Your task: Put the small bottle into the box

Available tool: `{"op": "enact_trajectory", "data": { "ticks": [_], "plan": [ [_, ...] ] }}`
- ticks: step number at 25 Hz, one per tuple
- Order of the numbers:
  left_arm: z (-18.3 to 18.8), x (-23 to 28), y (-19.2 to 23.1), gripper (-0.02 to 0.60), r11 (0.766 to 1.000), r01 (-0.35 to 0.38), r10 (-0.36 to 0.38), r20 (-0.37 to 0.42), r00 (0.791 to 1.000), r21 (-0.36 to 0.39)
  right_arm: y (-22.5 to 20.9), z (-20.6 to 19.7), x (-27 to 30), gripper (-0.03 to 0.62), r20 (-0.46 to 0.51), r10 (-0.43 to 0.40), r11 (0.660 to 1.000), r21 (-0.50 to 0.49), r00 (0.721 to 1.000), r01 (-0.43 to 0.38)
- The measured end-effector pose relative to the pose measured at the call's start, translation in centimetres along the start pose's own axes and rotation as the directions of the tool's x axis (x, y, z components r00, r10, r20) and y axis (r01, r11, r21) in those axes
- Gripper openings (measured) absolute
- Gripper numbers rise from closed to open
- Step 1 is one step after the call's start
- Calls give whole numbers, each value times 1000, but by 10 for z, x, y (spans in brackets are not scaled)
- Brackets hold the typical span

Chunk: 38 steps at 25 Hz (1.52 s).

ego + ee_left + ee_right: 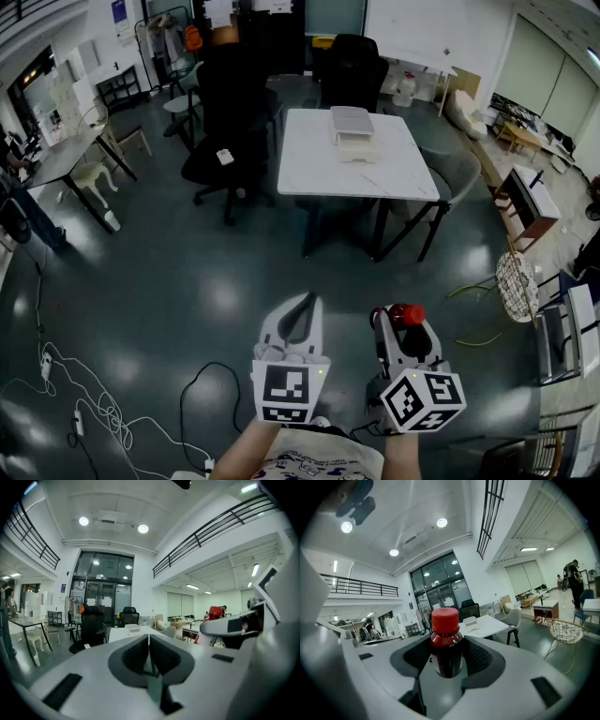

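Observation:
The small bottle, dark with a red cap, stands upright between the jaws of my right gripper, which is shut on it. In the right gripper view the bottle fills the gap of the right gripper, pads against its sides. My left gripper hangs beside it to the left, shut and empty; its jaws meet in the left gripper view. The box sits far ahead on the white table, and shows small as the box and the box.
Black office chairs stand left of and behind the table. A dark desk is at the far left. Cables trail over the floor at lower left. A wire basket and shelves stand at the right.

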<state>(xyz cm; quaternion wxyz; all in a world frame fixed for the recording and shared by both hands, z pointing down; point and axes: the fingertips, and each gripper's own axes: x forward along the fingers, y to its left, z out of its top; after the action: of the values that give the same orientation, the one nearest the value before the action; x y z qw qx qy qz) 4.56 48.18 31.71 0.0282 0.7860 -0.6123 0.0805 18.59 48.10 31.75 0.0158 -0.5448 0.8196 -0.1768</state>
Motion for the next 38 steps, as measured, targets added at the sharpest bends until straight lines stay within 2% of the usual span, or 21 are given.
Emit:
{"op": "enact_trajectory", "data": {
  "ticks": [10, 17, 31, 38],
  "plan": [
    [-4, 9, 3, 20, 1000, 4, -4, -7, 1000, -2, -3, -3, 10, 229, -11, 2, 1000, 5, 1000, -2],
    [-4, 34, 16, 20, 1000, 15, -15, -11, 1000, -13, -5, -2, 39, 229, -23, 5, 1000, 29, 1000, -5],
    [17, 116, 91, 20, 997, 77, -77, 5, 997, 12, 17, 20, 147, 229, -9, -27, 999, 47, 1000, 28],
    [10, 145, 116, 20, 995, 97, -97, -14, 995, 2, 21, 13, 180, 229, -29, -45, 997, 60, 999, 47]
  ]
}}
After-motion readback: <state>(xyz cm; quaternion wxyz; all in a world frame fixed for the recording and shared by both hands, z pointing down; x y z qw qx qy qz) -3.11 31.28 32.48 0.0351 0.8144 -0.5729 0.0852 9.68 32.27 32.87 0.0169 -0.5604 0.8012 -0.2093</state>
